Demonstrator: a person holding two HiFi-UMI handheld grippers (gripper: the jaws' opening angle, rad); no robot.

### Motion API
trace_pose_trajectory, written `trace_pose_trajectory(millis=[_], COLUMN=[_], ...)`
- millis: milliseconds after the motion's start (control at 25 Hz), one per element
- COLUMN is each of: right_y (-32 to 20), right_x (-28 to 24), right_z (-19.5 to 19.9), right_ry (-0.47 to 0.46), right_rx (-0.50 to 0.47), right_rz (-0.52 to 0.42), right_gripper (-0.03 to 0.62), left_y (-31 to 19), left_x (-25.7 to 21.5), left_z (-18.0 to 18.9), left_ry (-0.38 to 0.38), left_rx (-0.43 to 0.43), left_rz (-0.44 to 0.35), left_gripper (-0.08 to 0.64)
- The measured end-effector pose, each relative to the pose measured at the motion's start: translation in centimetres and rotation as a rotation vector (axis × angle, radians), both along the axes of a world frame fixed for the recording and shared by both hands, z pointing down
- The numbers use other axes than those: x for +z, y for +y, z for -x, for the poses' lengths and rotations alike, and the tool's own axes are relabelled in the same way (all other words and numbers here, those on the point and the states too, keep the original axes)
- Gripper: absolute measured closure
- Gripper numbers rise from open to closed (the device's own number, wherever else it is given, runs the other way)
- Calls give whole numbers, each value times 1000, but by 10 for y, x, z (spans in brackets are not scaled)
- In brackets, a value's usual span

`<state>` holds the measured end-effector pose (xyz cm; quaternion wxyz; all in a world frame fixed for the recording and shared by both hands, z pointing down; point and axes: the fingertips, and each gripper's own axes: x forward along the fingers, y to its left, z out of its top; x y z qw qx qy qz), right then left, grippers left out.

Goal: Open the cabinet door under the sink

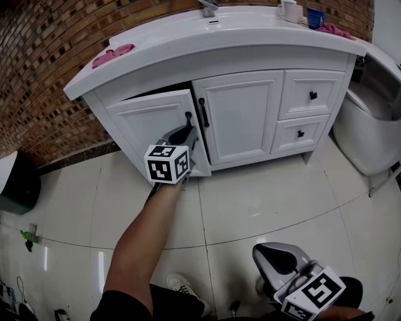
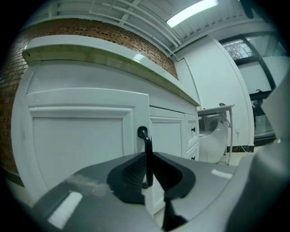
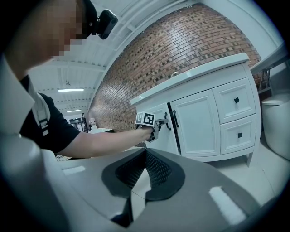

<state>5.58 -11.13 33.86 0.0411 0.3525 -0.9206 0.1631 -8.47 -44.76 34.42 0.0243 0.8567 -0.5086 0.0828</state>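
Firmly, left tongs pinch the handle — cabinet door ajar.

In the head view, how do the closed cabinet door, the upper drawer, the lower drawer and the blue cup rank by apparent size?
1. closed cabinet door
2. upper drawer
3. lower drawer
4. blue cup
The cup stands farther from the camera, so it may look smaller than it is.
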Motion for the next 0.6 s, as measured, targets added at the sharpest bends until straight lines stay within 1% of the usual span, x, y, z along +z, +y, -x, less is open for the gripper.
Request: trace_pose_trajectory(millis=[120, 240, 600], right_y=[3, 5, 13], right_x=[-2, -4, -9], right_z=[3, 2, 12], right_ry=[0, 6, 0], right_rx=[-9, 4, -9], right_rz=[-7, -2, -19], right_gripper=[584, 584, 584], left_y=[13, 27, 59], left_x=[0, 1, 3], left_z=[2, 5, 13], left_ry=[-1, 0, -20], left_rx=[5, 10, 49], left_rz=[-6, -12, 40], left_gripper=[515, 515, 515])
